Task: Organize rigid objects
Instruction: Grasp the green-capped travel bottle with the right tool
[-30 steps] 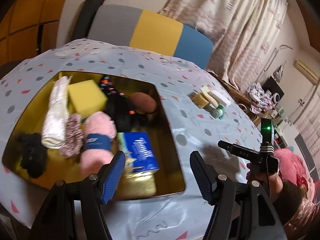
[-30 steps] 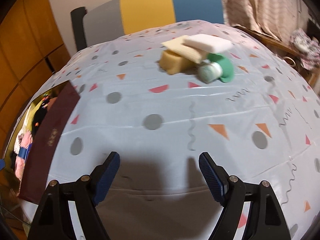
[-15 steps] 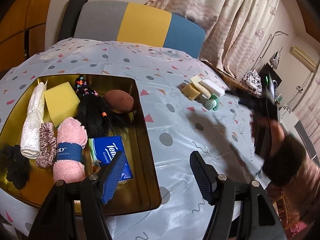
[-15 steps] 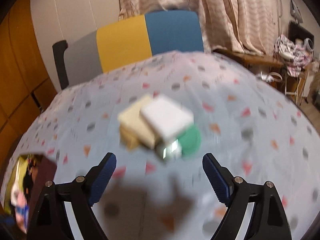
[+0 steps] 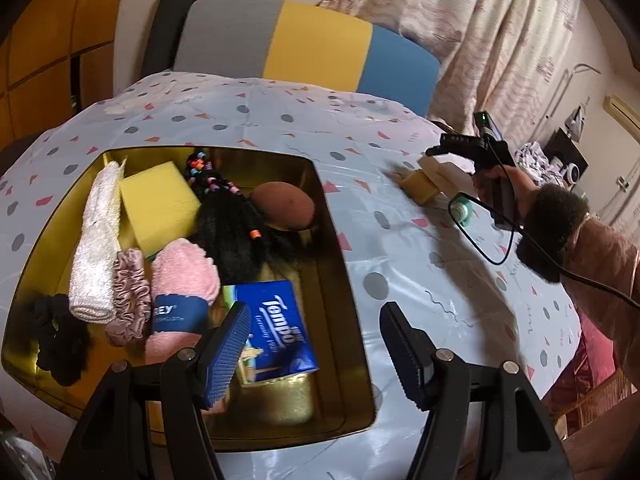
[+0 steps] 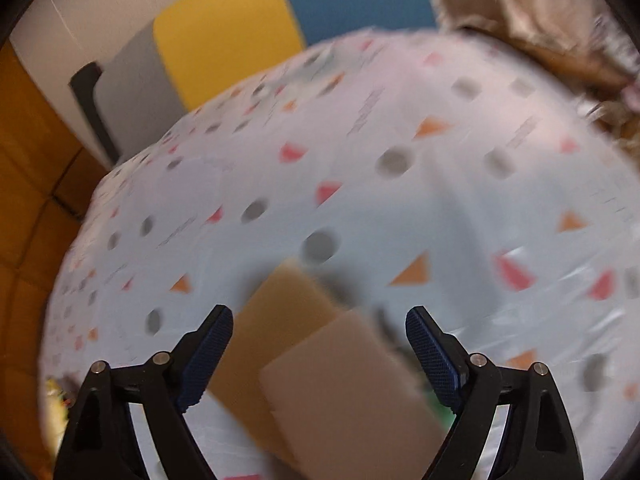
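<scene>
- Across the tabletop (image 5: 400, 248) lies a pale blue cloth printed with grey dots and pink and orange triangles.
- Behind it stands one chair (image 5: 304, 44) with grey, yellow and blue panels; curtains (image 5: 480, 28) hang to its right.
- Sunk in the cloth's left half, one gold tray (image 5: 340, 280) holds one yellow sponge (image 5: 156, 200), one white rolled towel (image 5: 96, 240), one pink rolled cloth (image 5: 180, 280), two scrunchies, one black hairpiece, one brown egg-shaped sponge and one blue tissue pack (image 5: 276, 332).
- Right of the tray, apart from it, sits a small pile: soap-like blocks (image 6: 312, 352) and one green-capped jar (image 5: 460, 212).
- Left claw (image 5: 312, 348) hangs released over the tray's near edge, empty.
- Right claw (image 6: 316, 356) has just narrowed a little yet stands released, the blurred blocks between its jaws, untouched.
</scene>
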`<action>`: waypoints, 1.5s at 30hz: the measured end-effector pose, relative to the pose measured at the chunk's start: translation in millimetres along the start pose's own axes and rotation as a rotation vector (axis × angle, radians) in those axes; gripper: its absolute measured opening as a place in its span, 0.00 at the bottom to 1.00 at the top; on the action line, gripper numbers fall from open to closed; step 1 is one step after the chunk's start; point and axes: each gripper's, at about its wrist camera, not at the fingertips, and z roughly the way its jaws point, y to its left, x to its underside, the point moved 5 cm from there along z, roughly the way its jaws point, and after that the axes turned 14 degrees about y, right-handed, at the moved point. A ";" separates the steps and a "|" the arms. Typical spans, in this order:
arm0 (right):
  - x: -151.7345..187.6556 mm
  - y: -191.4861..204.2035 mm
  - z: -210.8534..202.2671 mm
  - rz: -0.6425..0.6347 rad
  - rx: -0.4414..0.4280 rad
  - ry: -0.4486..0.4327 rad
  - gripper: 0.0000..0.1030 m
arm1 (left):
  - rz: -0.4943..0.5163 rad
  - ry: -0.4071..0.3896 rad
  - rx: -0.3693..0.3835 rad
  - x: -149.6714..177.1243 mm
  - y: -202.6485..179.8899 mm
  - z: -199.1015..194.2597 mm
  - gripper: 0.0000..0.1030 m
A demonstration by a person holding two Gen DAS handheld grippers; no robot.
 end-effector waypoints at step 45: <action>73.9 -47.5 13.8 0.254 0.232 -0.136 0.78 | 0.071 0.009 0.017 -1.3 -49.2 4.0 0.66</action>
